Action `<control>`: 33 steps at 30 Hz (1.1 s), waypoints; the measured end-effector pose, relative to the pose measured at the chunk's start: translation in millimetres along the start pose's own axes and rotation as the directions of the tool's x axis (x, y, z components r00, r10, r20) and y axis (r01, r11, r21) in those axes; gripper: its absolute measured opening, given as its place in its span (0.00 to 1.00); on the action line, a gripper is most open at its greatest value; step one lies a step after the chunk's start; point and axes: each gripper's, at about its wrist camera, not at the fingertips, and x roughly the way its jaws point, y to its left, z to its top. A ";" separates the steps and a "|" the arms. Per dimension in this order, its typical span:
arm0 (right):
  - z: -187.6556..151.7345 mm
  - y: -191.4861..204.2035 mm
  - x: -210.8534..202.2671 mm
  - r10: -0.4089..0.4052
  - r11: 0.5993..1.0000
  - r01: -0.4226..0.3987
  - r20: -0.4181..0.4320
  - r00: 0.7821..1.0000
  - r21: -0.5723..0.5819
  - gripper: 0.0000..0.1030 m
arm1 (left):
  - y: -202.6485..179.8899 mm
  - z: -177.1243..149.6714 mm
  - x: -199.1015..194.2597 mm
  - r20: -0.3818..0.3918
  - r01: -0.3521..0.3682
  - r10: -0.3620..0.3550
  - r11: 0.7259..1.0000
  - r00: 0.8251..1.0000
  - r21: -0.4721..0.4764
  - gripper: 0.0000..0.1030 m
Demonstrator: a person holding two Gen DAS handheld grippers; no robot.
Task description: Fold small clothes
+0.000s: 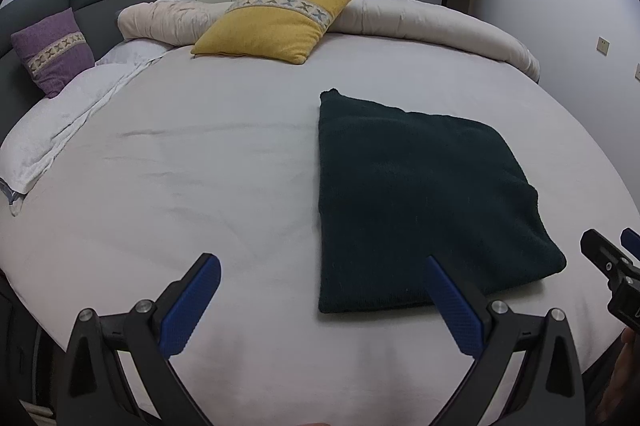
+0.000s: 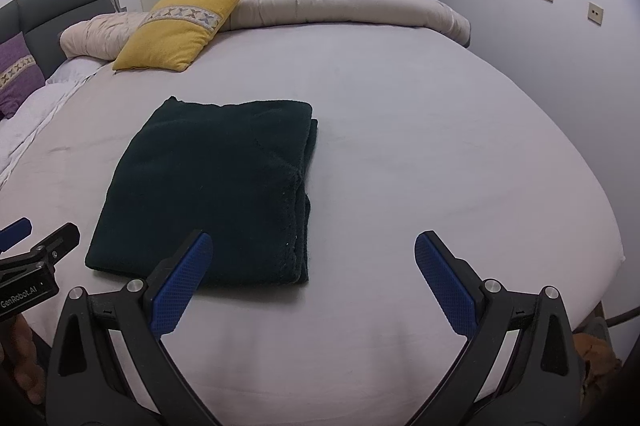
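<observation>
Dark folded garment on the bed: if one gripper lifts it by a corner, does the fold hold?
Probably not. The dark garment looks like soft knit, stacked loose at its right edge, so layers would likely droop and slide apart. It seems thick, so fairly heavy.

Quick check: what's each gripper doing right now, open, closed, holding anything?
Left gripper: open, holding nothing, above the bed near the folded dark garment.
Right gripper: open, holding nothing.

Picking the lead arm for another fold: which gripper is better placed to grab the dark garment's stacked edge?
Probably right. The dark garment shows its layered edge toward the right gripper, open. The left gripper, also open, faces the smooth folded side.
</observation>
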 end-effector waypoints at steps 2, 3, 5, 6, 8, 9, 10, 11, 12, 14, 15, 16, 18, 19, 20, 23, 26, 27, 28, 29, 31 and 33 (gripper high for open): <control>1.4 0.3 -2.2 0.001 1.000 -0.001 -0.002 1.000 -0.003 0.99 | 0.0 -0.3 0.7 -0.003 0.001 -0.001 1.000 1.000 0.000 1.00; 2.1 0.8 -2.9 0.001 1.000 -0.001 -0.001 1.000 -0.004 1.00 | 0.0 -0.3 0.8 -0.004 0.000 0.000 1.000 1.000 0.000 1.00; 3.2 2.1 -3.0 0.004 1.000 -0.004 -0.002 1.000 -0.008 1.00 | -0.6 -1.7 0.7 -0.004 -0.001 0.001 1.000 1.000 -0.001 1.00; 4.3 2.7 -4.3 0.004 1.000 -0.004 -0.003 1.000 -0.009 1.00 | -1.0 -2.4 0.4 -0.004 -0.001 0.001 1.000 1.000 -0.003 1.00; 5.3 4.2 -4.0 0.004 1.000 -0.004 -0.002 1.000 -0.010 1.00 | -1.1 -2.4 0.8 -0.005 -0.002 0.002 1.000 1.000 -0.003 1.00; 5.6 4.9 -3.4 0.004 1.000 -0.004 -0.003 1.000 -0.011 1.00 | -1.0 -1.7 1.3 -0.005 -0.003 0.003 1.000 1.000 -0.003 1.00; 5.9 5.8 -3.1 0.004 1.000 -0.004 -0.003 1.000 -0.011 1.00 | -1.0 -2.1 1.9 -0.007 -0.003 0.003 1.000 1.000 -0.003 1.00; 6.2 6.4 -2.5 0.005 1.000 -0.005 -0.004 1.000 -0.011 1.00 | -0.9 -2.9 2.3 -0.008 -0.003 0.003 1.000 1.000 -0.004 1.00; 6.6 7.0 -1.9 0.005 1.000 -0.005 -0.005 1.000 -0.010 0.99 | -0.9 -3.3 2.6 -0.009 -0.002 0.002 1.000 1.000 -0.006 1.00; 6.8 8.6 -0.8 0.006 1.000 -0.006 -0.006 1.000 -0.008 1.00 | -1.0 -3.9 2.7 -0.010 -0.002 0.002 1.000 1.000 -0.007 1.00; 6.9 9.4 0.0 0.006 1.000 -0.006 -0.007 1.000 -0.007 1.00 | -1.2 -4.1 2.5 -0.010 -0.003 0.002 1.000 1.000 -0.007 1.00; 7.2 10.0 0.4 0.006 1.000 -0.006 -0.007 1.000 -0.008 0.99 | -1.4 -4.4 2.4 -0.010 -0.003 0.003 1.000 1.000 -0.007 1.00; 7.2 9.6 0.1 0.007 1.000 -0.007 -0.007 1.000 -0.008 0.99 | -1.6 -5.3 2.3 -0.010 -0.002 0.002 1.000 1.000 -0.008 1.00; 6.9 10.7 0.7 0.007 1.000 -0.007 -0.006 1.000 -0.008 1.00 | -2.0 -5.6 2.2 -0.011 -0.003 0.003 1.000 1.000 -0.008 1.00; 7.1 11.1 1.2 0.007 1.000 -0.007 -0.005 1.000 -0.008 1.00 | -2.5 -6.2 2.3 -0.011 -0.004 0.004 1.000 1.000 -0.006 1.00; 6.9 12.8 3.3 0.007 1.000 -0.007 -0.006 1.000 -0.009 1.00 | -2.8 -6.4 2.8 -0.012 -0.004 0.004 1.000 1.000 -0.006 1.00; 6.7 13.7 4.3 0.008 1.000 -0.008 -0.006 1.000 -0.010 1.00 | -2.7 -6.4 2.8 -0.011 -0.005 0.005 1.000 1.000 -0.005 1.00; 6.8 13.5 4.3 0.009 1.000 -0.009 -0.005 1.000 -0.010 1.00 | -2.5 -6.3 2.8 -0.011 -0.004 0.004 1.000 1.000 -0.005 1.00; 6.8 13.4 4.3 0.008 1.000 -0.008 -0.005 1.000 -0.011 0.99 | -2.6 -6.4 2.8 -0.010 -0.004 0.004 1.000 1.000 -0.005 1.00; 6.8 13.6 4.6 0.007 1.000 -0.007 -0.006 1.000 -0.011 1.00 | -2.4 -6.1 3.0 -0.011 -0.005 0.005 1.000 1.000 -0.006 1.00; 6.9 13.7 5.0 0.008 1.000 -0.008 -0.005 1.000 -0.011 1.00 | -2.1 -5.9 3.4 -0.011 -0.003 0.003 1.000 1.000 -0.005 1.00; 6.8 13.9 5.2 0.008 1.000 -0.008 -0.006 1.000 -0.011 1.00 | -2.2 -6.0 3.1 -0.011 -0.004 0.004 1.000 1.000 -0.004 1.00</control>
